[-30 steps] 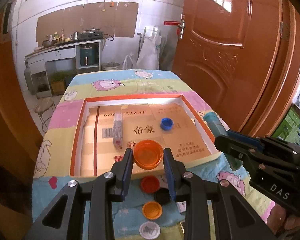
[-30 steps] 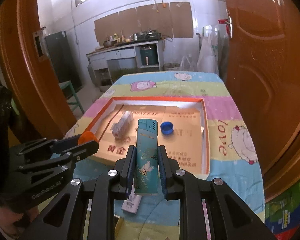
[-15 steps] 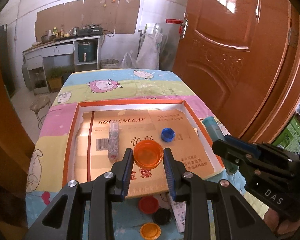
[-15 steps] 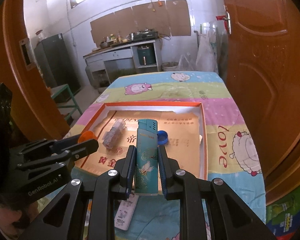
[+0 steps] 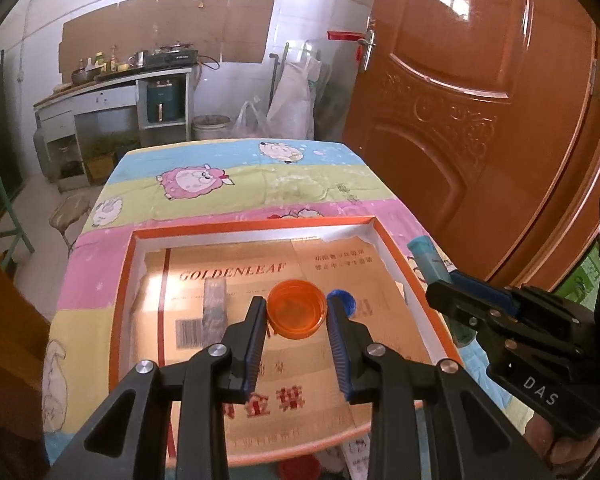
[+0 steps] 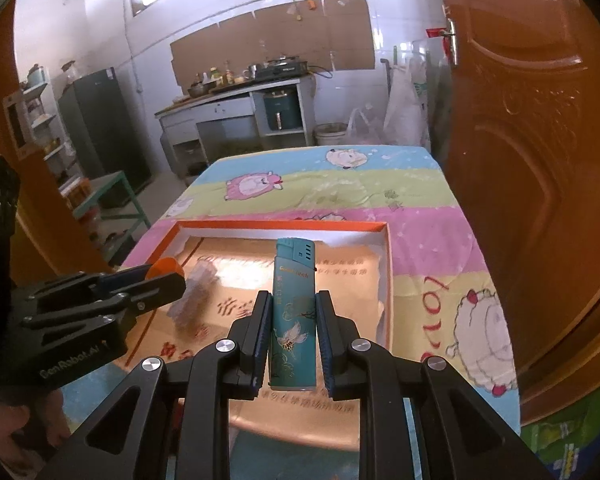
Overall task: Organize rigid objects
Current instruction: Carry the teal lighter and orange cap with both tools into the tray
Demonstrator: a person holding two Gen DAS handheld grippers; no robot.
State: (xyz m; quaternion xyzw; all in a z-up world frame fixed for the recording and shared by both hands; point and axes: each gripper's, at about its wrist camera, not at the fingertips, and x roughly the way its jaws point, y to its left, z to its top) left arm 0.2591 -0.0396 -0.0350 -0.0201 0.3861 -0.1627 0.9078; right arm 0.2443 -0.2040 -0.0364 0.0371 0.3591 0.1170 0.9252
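My left gripper is shut on an orange round cap and holds it above the floor of the shallow orange-rimmed cardboard box. A blue cap lies in the box, half hidden behind the right finger. A clear wrapped stick lies to the left. My right gripper is shut on an upright teal lighter over the box. The right wrist view shows the left gripper with the orange cap beside the clear stick. The right gripper with the lighter appears at the box's right rim.
A red cap and a white packet lie on the sheep-print cloth in front of the box. A brown door stands close on the right. A stool and a green frame stand left of the table.
Both grippers have moved forward over the box, each still holding its object. The loose caps on the cloth have slid to the bottom edge of the left wrist view.
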